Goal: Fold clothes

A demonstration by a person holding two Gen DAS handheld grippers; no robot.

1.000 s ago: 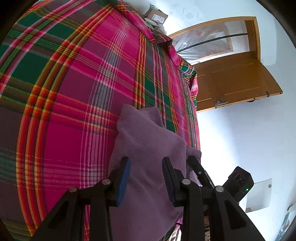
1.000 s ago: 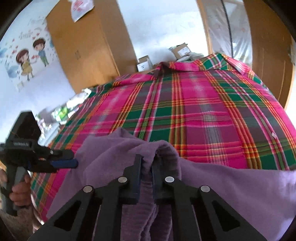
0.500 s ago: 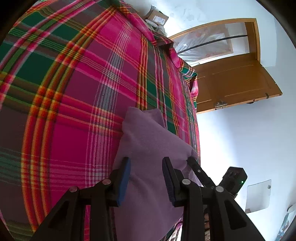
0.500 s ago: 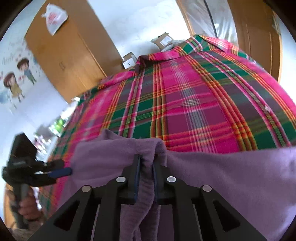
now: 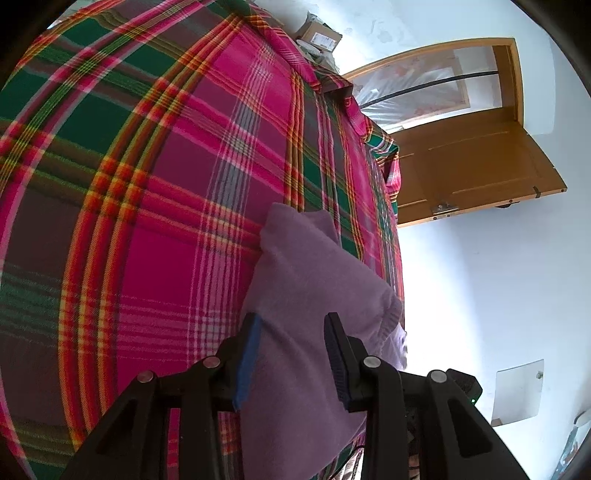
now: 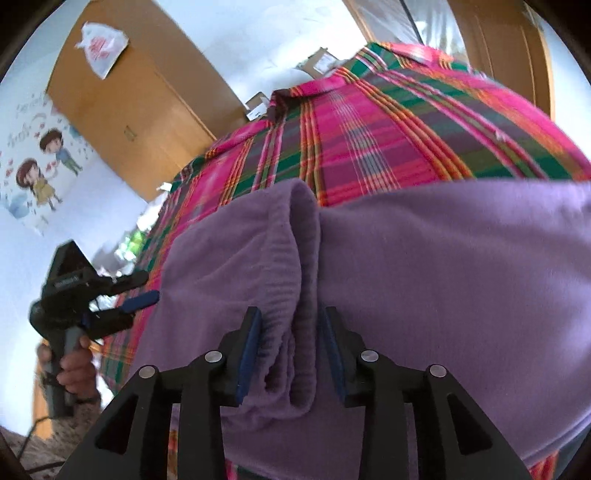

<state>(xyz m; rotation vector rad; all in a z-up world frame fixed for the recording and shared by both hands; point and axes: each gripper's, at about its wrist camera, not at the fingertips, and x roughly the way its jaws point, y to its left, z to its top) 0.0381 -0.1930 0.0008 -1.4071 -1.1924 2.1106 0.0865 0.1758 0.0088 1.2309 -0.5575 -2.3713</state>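
One purple garment (image 6: pixel 443 280) lies on the plaid bedspread (image 5: pixel 155 192), near the bed's edge, with a ribbed fold bunched up in the middle. The right gripper (image 6: pixel 291 332) has let go since half a second ago: its jaws, then pinched on that fold, now stand apart on either side of it, the cloth loose between them. The left gripper (image 5: pixel 291 336) stays open over the garment's other end, holding nothing. Two grippers, one garment, two cardboard boxes (image 5: pixel 319 35) behind the bed.

White walls (image 5: pixel 498 277), open wooden door (image 5: pixel 472 166), wooden wardrobe (image 6: pixel 122 110), cartoon sticker (image 6: pixel 40 173).
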